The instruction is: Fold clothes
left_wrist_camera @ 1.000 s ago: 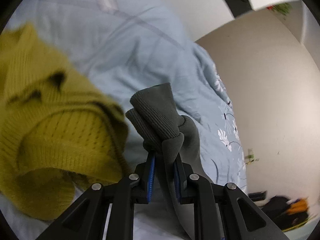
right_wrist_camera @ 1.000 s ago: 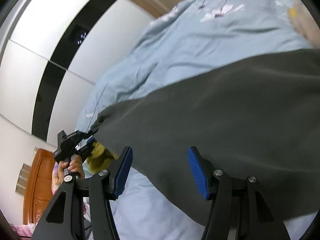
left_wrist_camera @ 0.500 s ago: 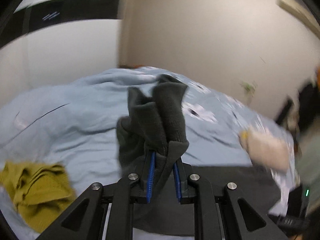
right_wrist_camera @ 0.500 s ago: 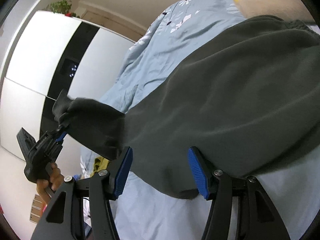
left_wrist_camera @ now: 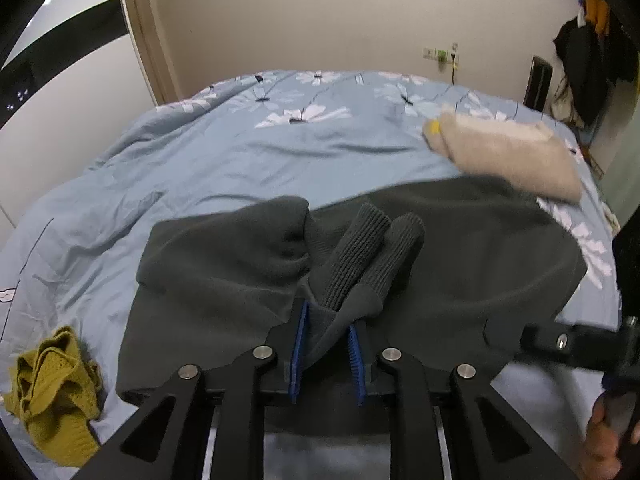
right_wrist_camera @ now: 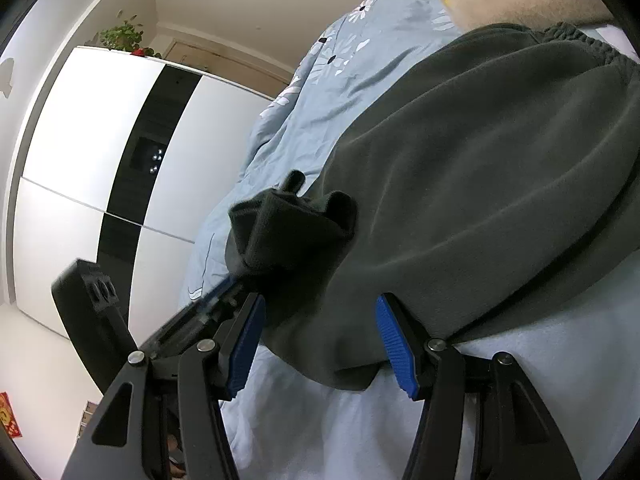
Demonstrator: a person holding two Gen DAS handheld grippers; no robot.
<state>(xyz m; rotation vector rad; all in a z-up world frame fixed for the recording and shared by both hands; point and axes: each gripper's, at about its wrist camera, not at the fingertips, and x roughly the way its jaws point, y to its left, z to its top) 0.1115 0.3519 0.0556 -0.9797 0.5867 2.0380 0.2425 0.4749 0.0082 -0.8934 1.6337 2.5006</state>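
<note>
A dark grey fleece garment (left_wrist_camera: 480, 264) lies spread on the blue floral bedcover (left_wrist_camera: 248, 160); it also fills the right wrist view (right_wrist_camera: 480, 168). My left gripper (left_wrist_camera: 326, 354) is shut on the garment's ribbed cuff end (left_wrist_camera: 372, 248) and holds that end folded over the garment's body. In the right wrist view the left gripper (right_wrist_camera: 208, 304) shows at left with the bunched cuff (right_wrist_camera: 288, 232). My right gripper (right_wrist_camera: 320, 350) is open and empty, its jaws astride the garment's near edge.
A mustard knit garment (left_wrist_camera: 52, 392) lies crumpled at the bed's near left. A beige fluffy garment (left_wrist_camera: 508, 156) lies at the far right, touching the grey one. A white and black wardrobe (right_wrist_camera: 100, 168) stands left of the bed. Clothes hang at the right wall (left_wrist_camera: 588, 52).
My left gripper has carried the cuff from beside the mustard knit, up and across, down onto the garment's body. The right gripper stayed open and came closer to the near edge.
</note>
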